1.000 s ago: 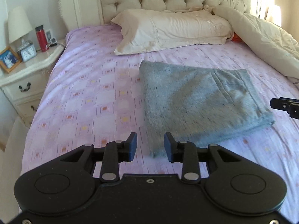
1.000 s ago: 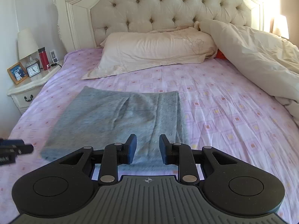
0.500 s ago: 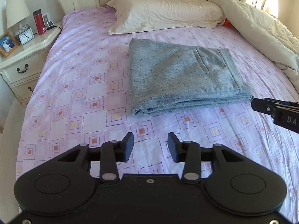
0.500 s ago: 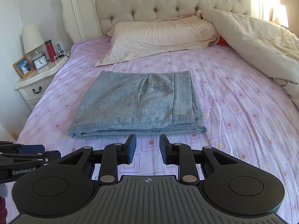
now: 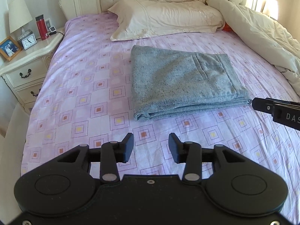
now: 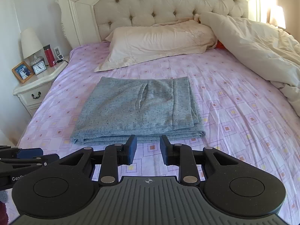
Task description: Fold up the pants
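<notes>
Grey pants (image 5: pixel 185 82) lie folded into a flat rectangle on the pink patterned bed sheet (image 5: pixel 84 101), below the pillow; the right wrist view has the pants (image 6: pixel 138 110) straight ahead. My left gripper (image 5: pixel 151 148) is open and empty, hovering over the sheet short of the fold's near left corner. My right gripper (image 6: pixel 148 149) is also open with nothing between its fingers, just short of the pants' near edge. Each gripper shows at the edge of the other's view: the right gripper (image 5: pixel 277 108) at the right, the left gripper (image 6: pixel 24 159) at the lower left.
A cream pillow (image 5: pixel 166 22) lies against the tufted headboard (image 6: pixel 168 5). A bunched cream duvet (image 6: pixel 253 52) covers the bed's right side. A nightstand (image 5: pixel 28 63) at the left carries a lamp, a red bottle (image 5: pixel 41 27), a clock and a photo frame.
Both grippers have pulled back from the folded pants, which now lie farther off on the sheet. The left jaws stand a little wider than a second ago.
</notes>
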The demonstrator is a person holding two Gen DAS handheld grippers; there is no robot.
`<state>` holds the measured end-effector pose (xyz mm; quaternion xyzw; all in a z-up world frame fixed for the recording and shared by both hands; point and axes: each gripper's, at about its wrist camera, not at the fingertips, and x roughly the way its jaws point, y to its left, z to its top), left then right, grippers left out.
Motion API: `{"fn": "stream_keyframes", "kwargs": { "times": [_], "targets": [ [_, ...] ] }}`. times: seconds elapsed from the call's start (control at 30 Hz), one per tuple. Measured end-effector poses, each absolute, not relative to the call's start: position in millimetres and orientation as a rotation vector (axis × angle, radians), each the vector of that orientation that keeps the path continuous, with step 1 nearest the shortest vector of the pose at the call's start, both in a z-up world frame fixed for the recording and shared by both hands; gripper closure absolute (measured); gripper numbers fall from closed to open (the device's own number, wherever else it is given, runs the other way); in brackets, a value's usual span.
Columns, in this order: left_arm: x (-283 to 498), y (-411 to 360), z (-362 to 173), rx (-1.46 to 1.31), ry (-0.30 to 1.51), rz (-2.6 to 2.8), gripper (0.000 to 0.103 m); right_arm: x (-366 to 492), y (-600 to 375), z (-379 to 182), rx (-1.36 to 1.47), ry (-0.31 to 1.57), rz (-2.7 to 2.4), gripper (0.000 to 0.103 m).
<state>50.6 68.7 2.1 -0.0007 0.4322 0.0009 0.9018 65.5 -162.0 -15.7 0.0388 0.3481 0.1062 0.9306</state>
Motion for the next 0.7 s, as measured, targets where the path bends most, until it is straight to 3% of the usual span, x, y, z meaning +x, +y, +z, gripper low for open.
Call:
{"fn": "stream_keyframes", "kwargs": {
  "times": [0.7],
  "targets": [
    [51.6, 69.1, 2.8, -0.001, 0.898, 0.003, 0.052, 68.0, -161.6, -17.1, 0.096, 0.726, 0.224, 0.076]
  ]
}}
